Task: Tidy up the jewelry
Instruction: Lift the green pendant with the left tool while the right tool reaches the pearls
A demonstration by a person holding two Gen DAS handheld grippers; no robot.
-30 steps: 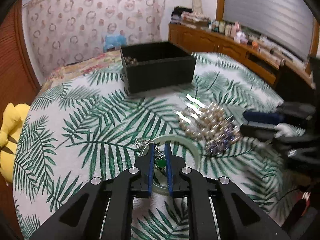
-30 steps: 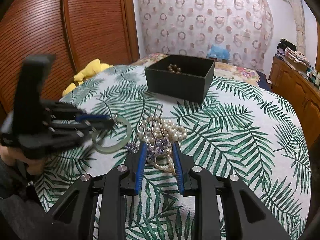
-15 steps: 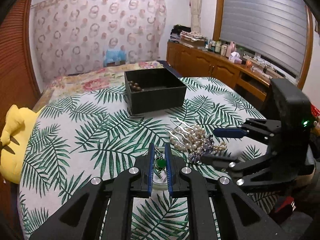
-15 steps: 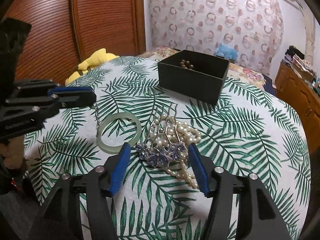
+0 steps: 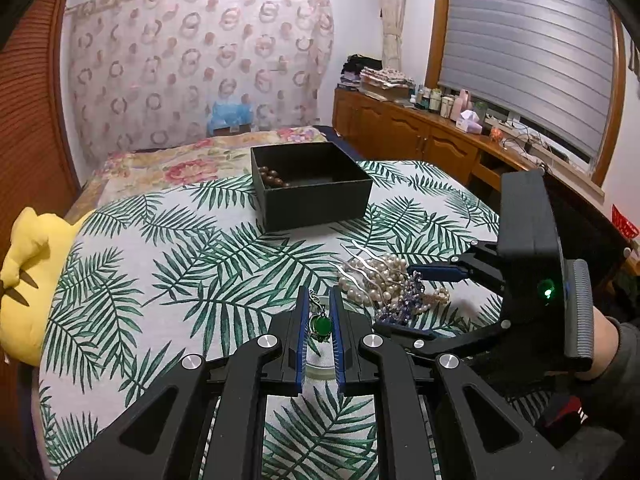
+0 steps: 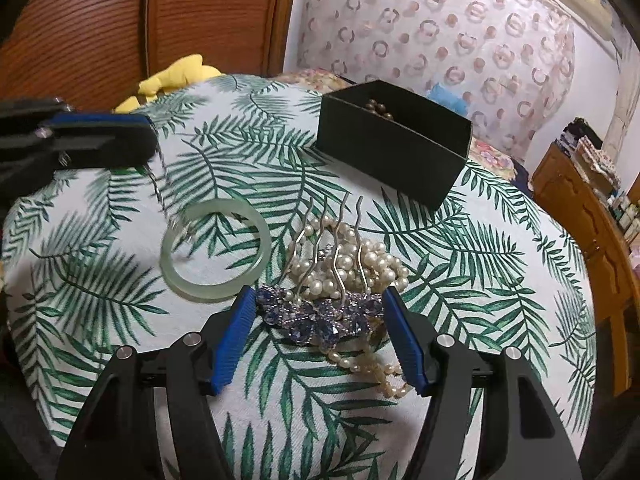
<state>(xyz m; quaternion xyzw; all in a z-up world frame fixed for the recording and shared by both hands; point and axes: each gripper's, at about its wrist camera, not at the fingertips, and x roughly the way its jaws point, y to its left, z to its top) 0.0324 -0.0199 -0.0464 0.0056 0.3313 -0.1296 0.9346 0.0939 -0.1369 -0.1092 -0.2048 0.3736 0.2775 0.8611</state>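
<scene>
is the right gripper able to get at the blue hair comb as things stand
Probably yes. The right gripper is open, its fingers either side of the blue hair comb with nothing between. The comb lies on the pearl necklace, so a strand may come along.

On the palm-leaf cloth stand one open black square box (image 6: 394,152), one pale green jade bangle (image 6: 214,250) and one silver comb with purple crystal flowers (image 6: 320,316). One green-stone pendant on a silver chain (image 5: 320,323) shows. The tangled white pearl strands (image 6: 360,264) cannot be counted apart.
</scene>
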